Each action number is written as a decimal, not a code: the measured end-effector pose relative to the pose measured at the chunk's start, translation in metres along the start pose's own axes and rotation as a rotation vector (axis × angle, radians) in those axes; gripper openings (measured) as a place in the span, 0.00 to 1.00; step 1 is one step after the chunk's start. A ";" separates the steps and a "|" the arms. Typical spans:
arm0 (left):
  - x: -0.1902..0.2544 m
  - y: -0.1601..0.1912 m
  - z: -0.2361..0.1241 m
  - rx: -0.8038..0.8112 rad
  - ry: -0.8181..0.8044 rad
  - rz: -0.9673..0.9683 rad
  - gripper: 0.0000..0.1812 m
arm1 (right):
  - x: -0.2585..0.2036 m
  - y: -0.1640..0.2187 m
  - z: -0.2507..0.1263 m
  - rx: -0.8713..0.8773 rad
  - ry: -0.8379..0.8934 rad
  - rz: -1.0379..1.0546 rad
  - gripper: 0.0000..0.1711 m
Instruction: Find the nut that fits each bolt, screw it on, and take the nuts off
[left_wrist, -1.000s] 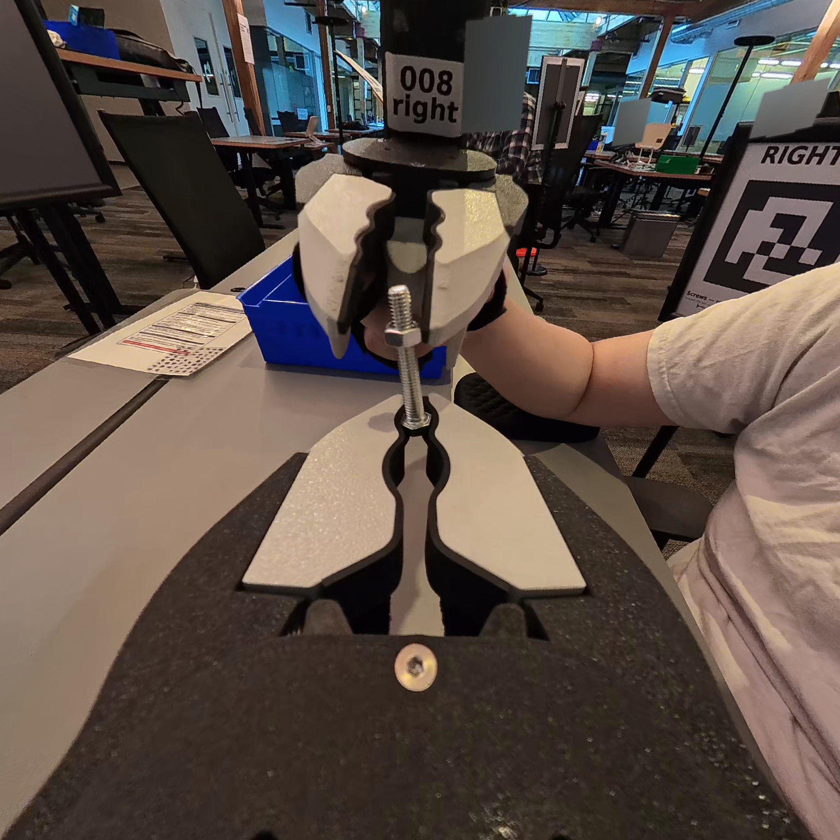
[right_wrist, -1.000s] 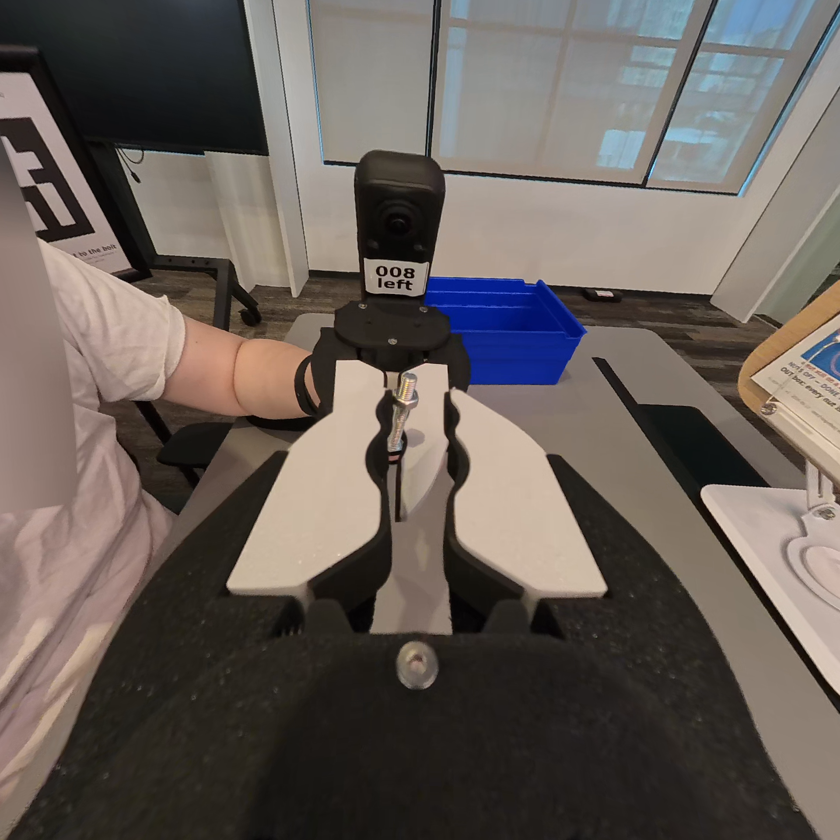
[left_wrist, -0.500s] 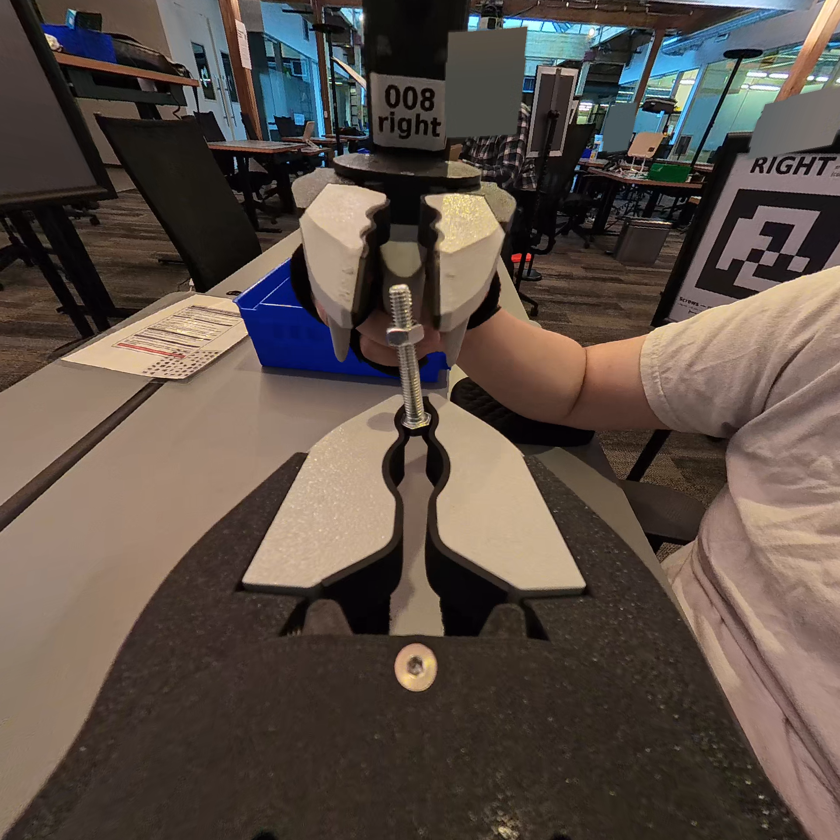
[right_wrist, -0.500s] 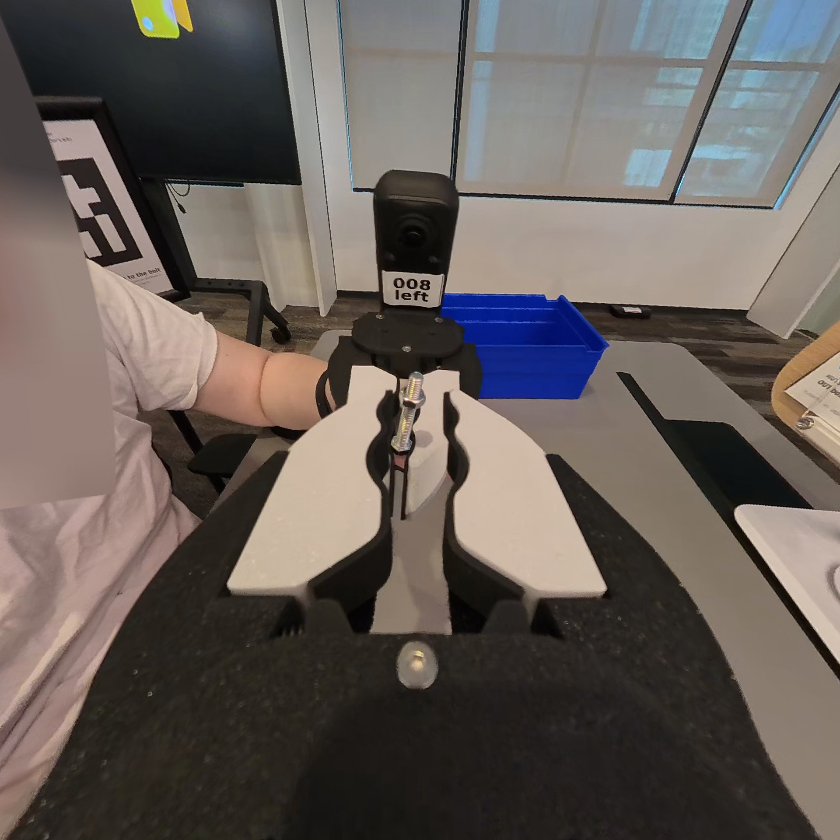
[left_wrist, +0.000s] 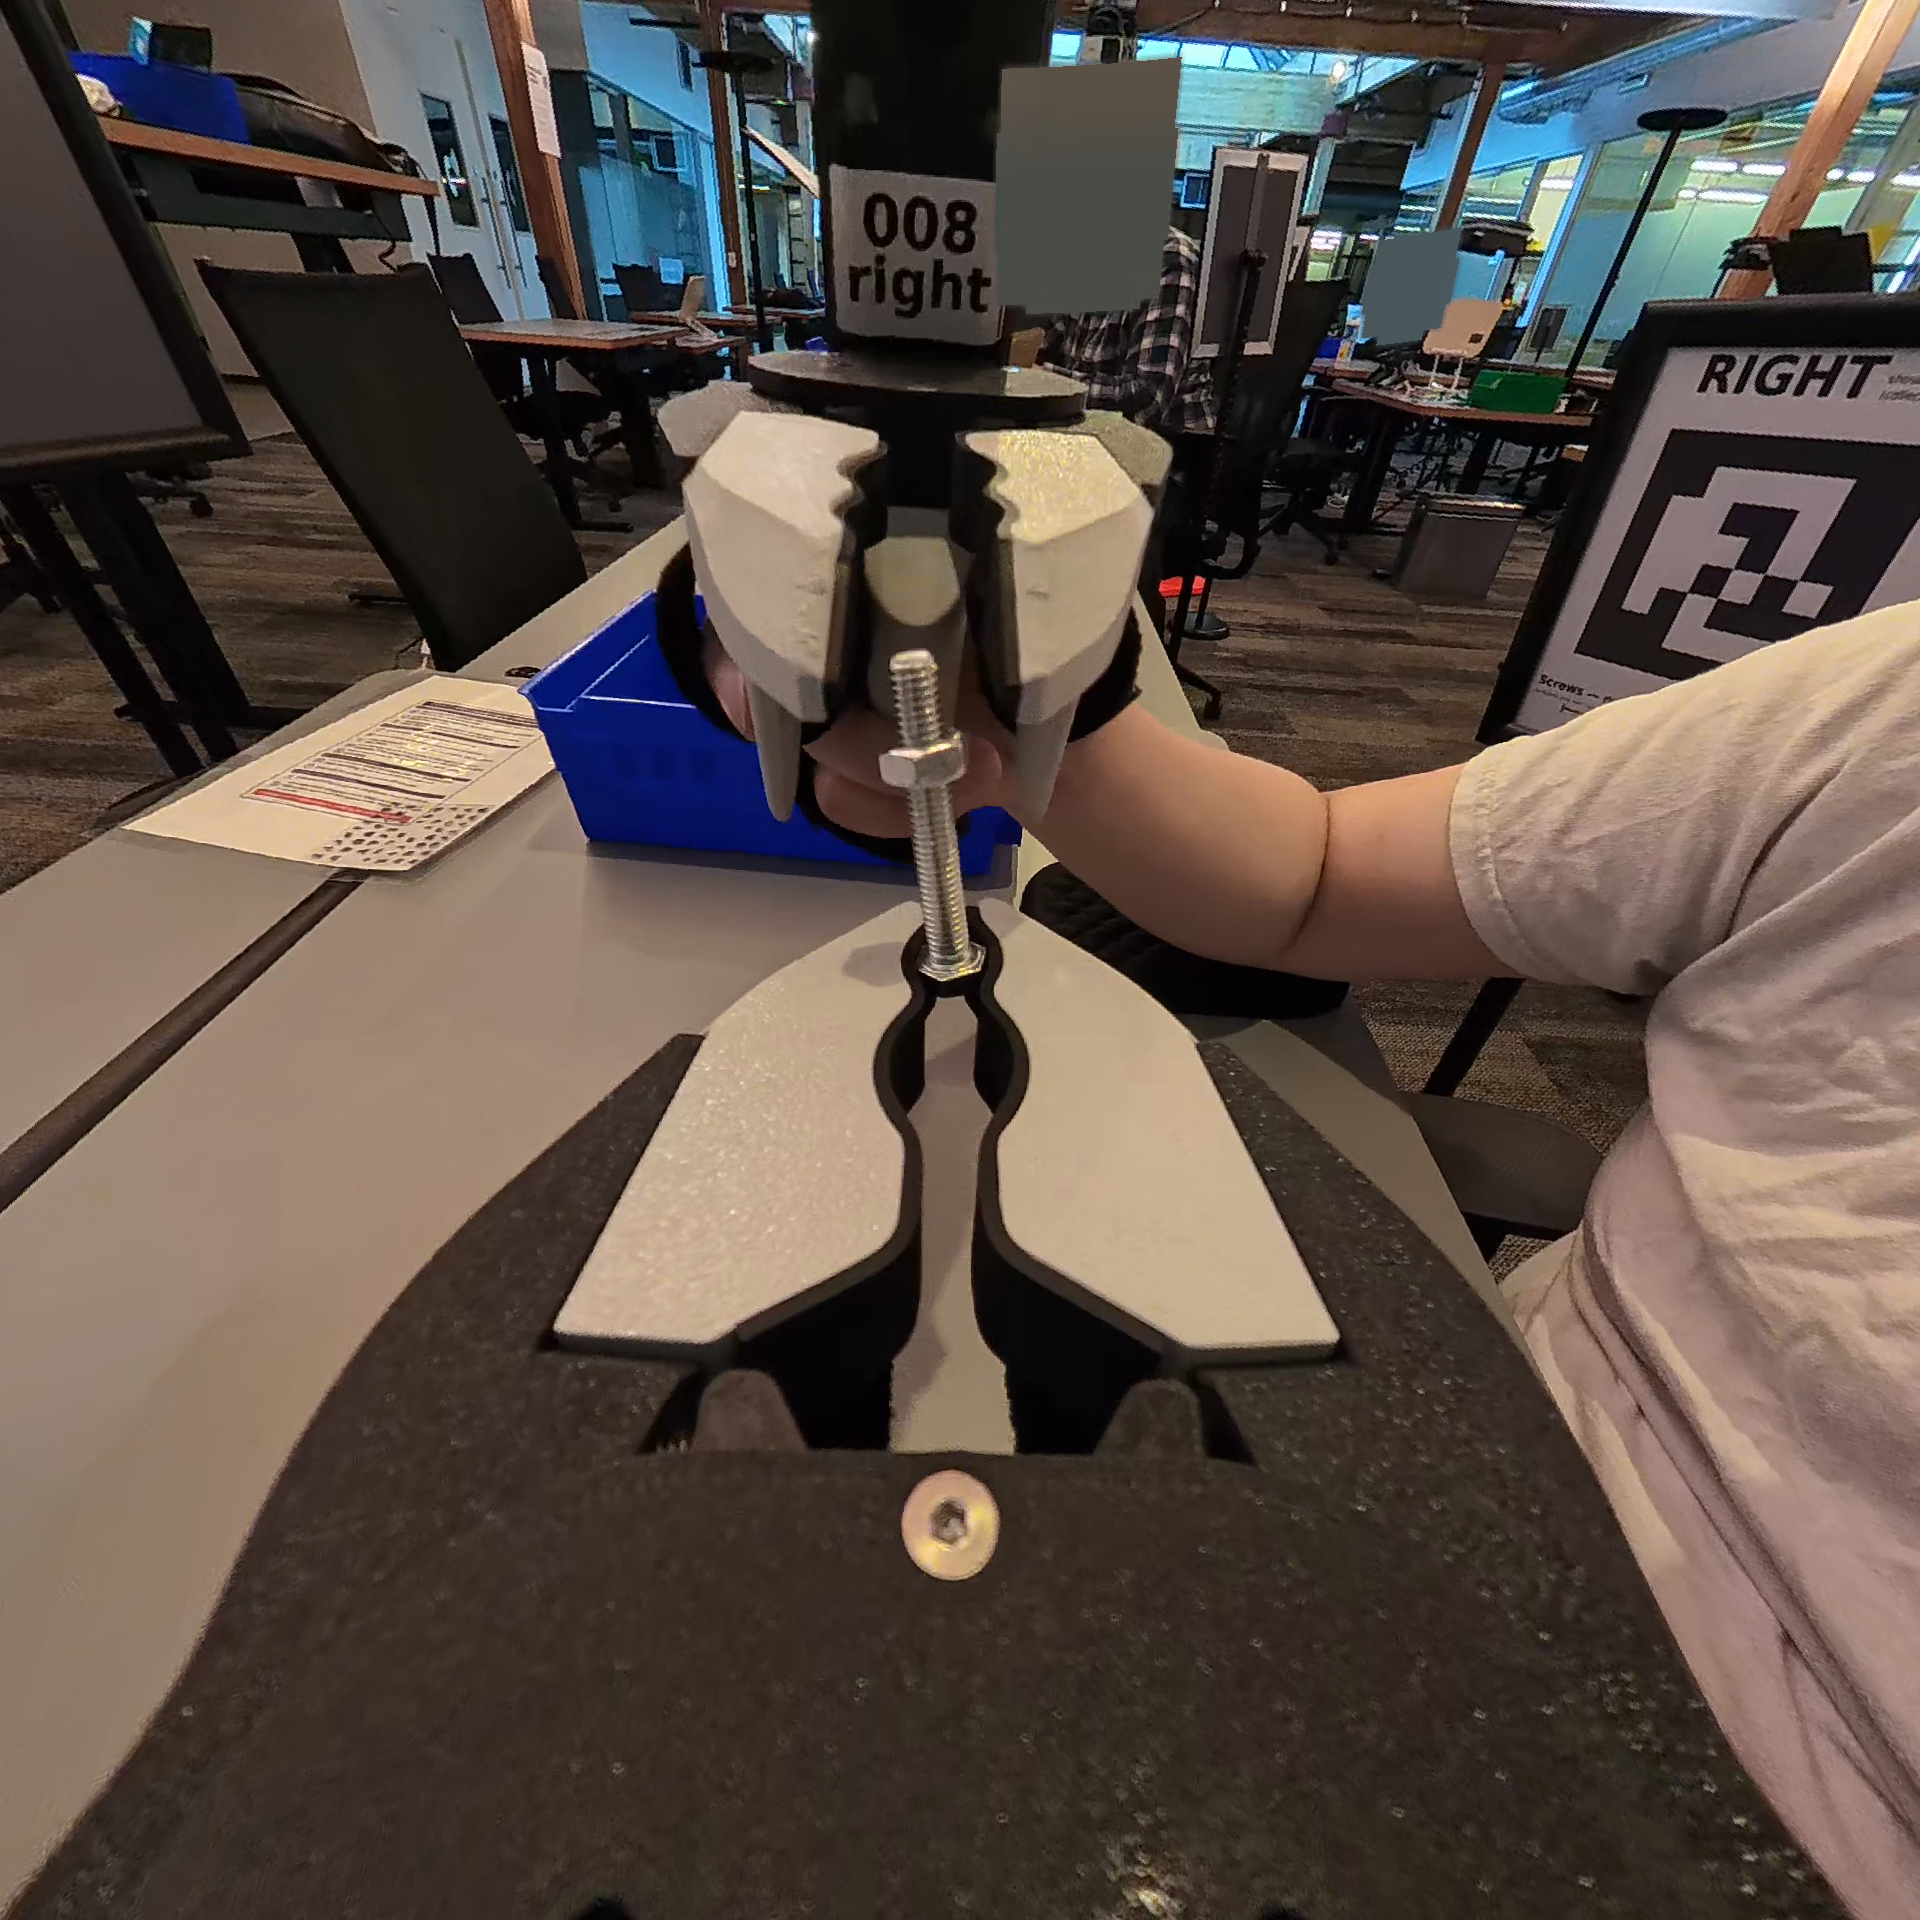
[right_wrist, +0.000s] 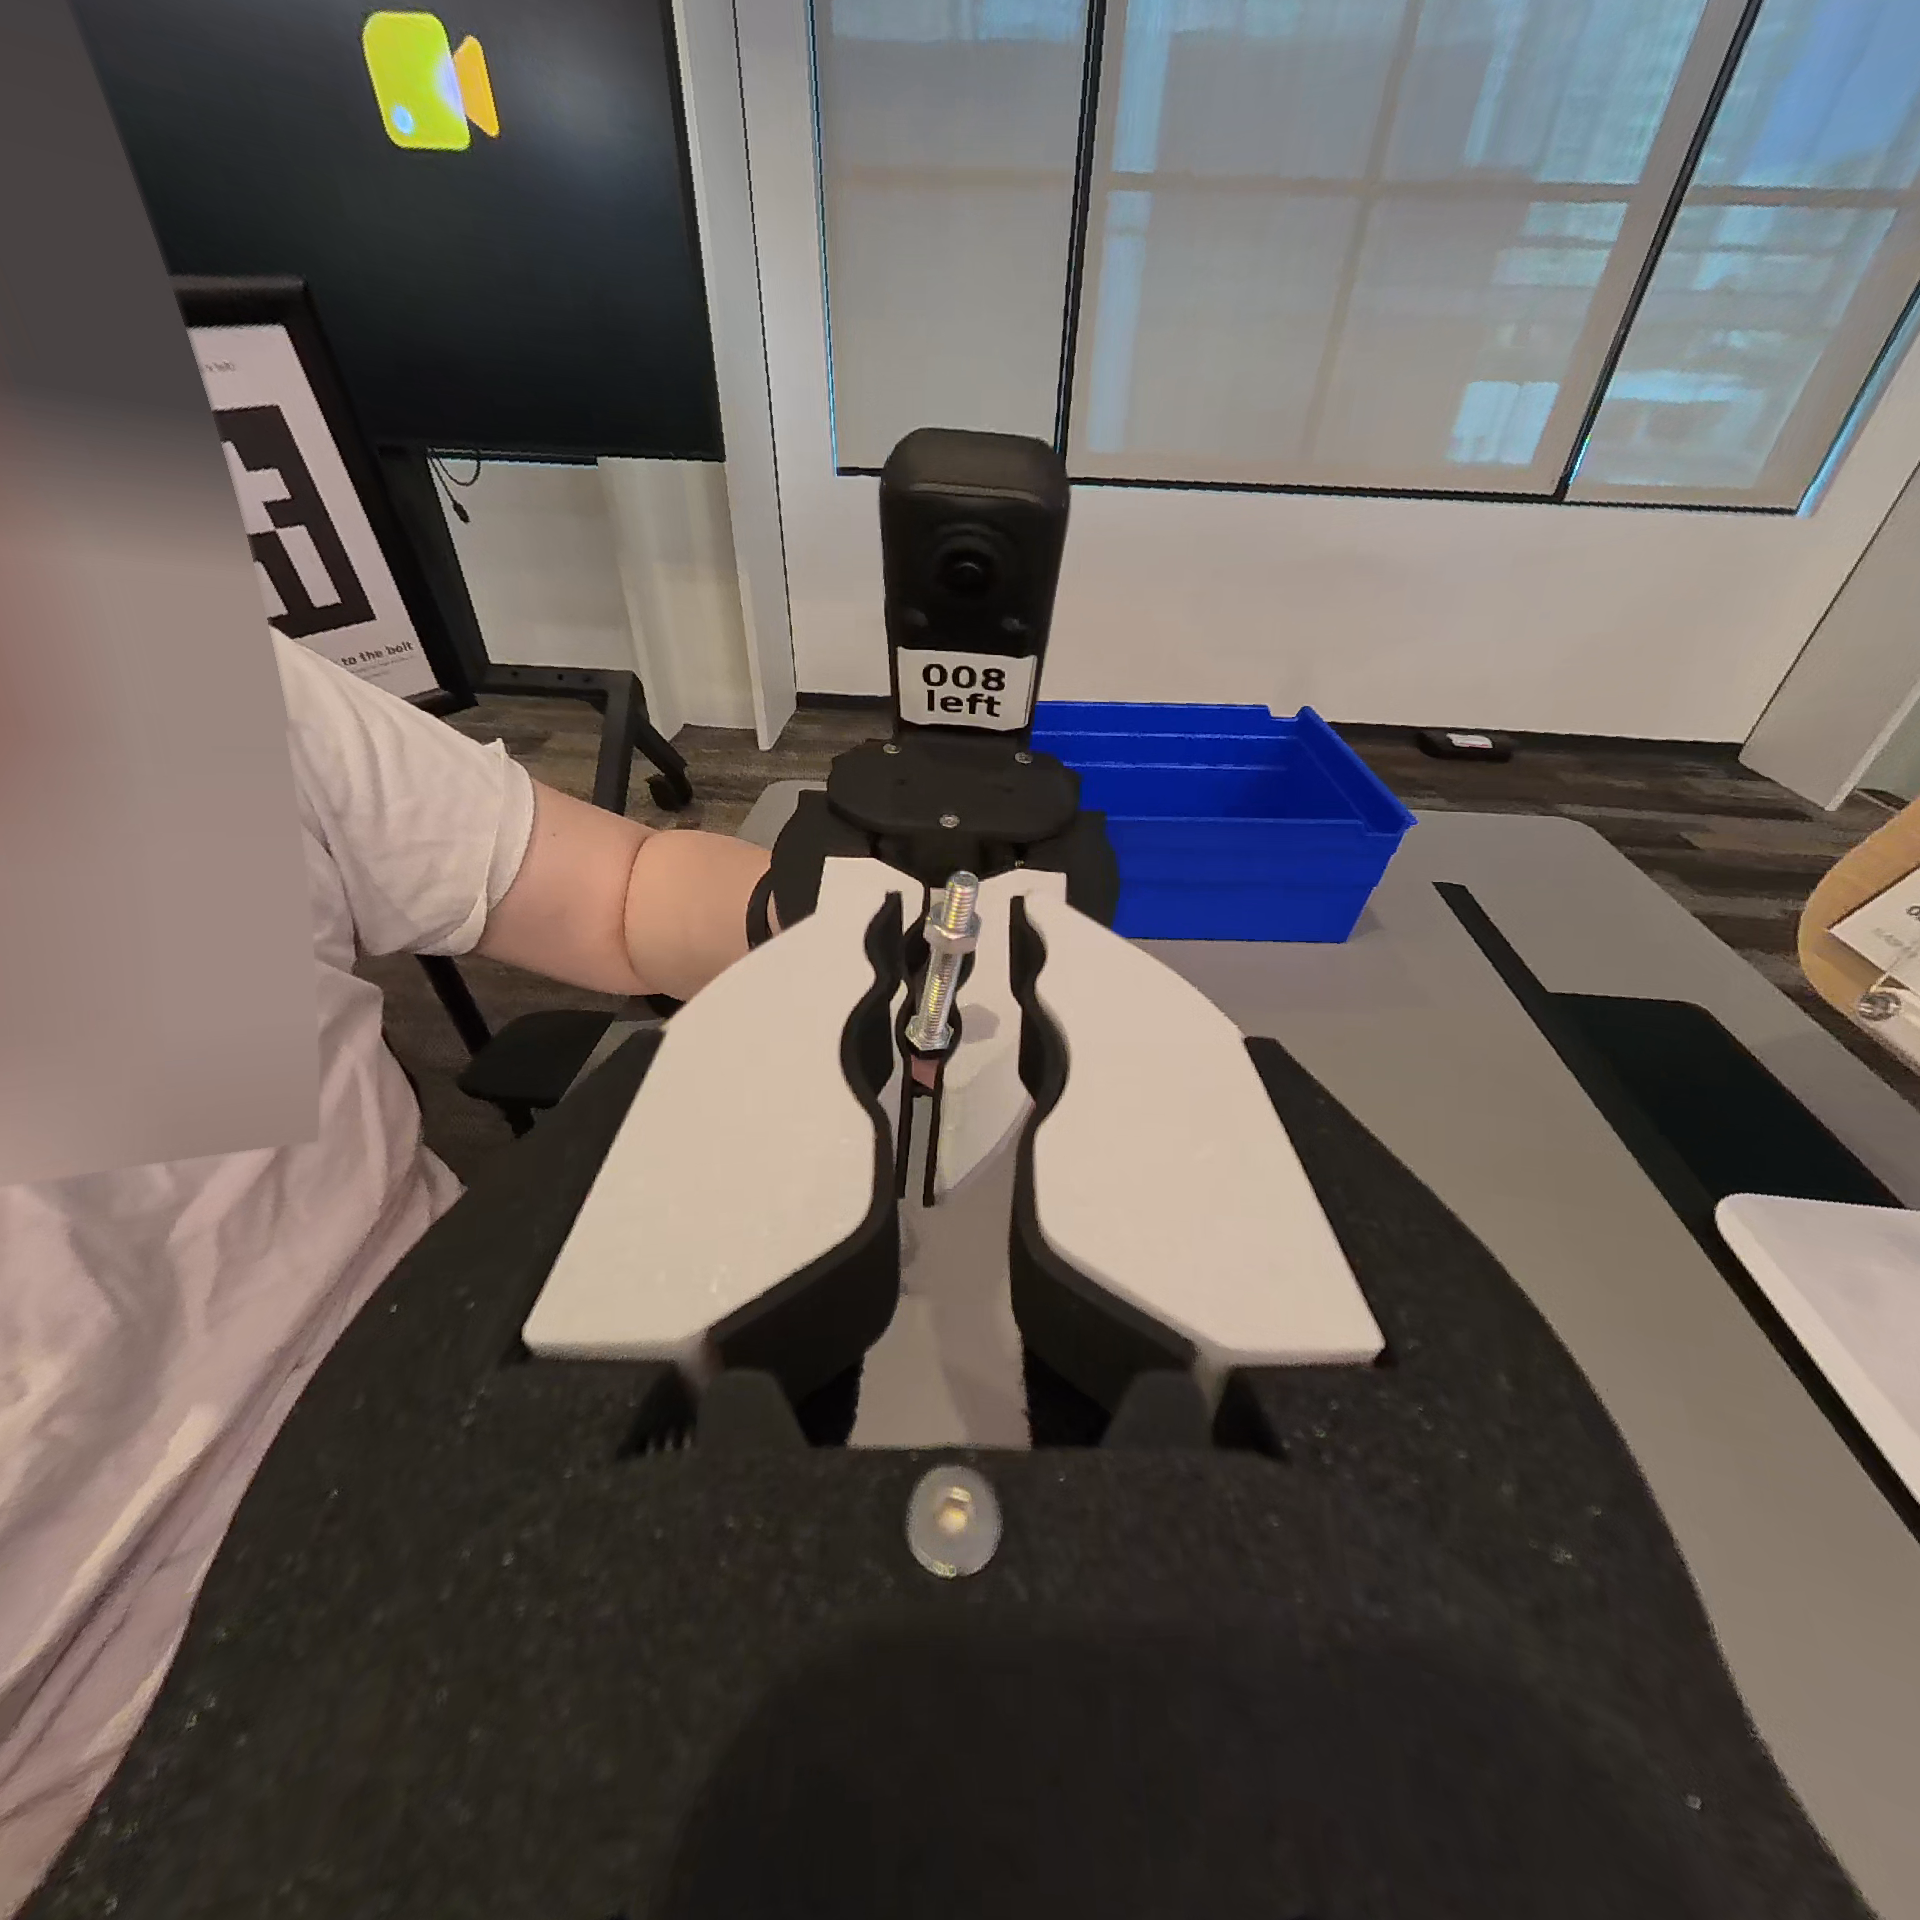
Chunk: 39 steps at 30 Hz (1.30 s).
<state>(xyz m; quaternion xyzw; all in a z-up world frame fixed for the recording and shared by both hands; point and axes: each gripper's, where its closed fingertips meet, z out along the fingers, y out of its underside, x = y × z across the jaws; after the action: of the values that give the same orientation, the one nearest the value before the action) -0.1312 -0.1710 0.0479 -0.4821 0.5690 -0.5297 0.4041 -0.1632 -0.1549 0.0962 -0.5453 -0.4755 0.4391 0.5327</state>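
Above the grey table (left_wrist: 312, 1039), left gripper (left_wrist: 948, 971) clamps the bolt (left_wrist: 932, 821); right gripper (right_wrist: 951, 914) gapes around its nut (right_wrist: 948, 928), blue bin (right_wrist: 1226, 831) behind.

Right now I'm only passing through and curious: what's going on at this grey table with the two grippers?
A person holds a two-finger gripper in each hand. The left gripper is shut on the head end of a silver threaded bolt, holding it upright. A silver hex nut sits partway down the thread, well short of the head. The right gripper is open, its fingers either side of the nut without gripping it. A blue plastic bin stands on the grey table behind.
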 end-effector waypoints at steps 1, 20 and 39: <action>0.000 0.000 0.000 0.001 0.001 0.001 0.02 | 0.001 0.002 0.000 -0.010 0.001 0.002 0.11; 0.001 -0.001 0.000 0.003 0.000 -0.004 0.02 | 0.006 0.005 -0.002 -0.025 0.021 0.009 0.12; 0.004 -0.006 -0.002 0.023 0.010 0.002 0.02 | 0.012 0.001 -0.009 0.029 0.010 0.062 0.10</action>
<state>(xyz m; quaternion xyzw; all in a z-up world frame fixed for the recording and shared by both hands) -0.1332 -0.1740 0.0545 -0.4742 0.5653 -0.5382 0.4074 -0.1522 -0.1443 0.0962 -0.5541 -0.4493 0.4596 0.5290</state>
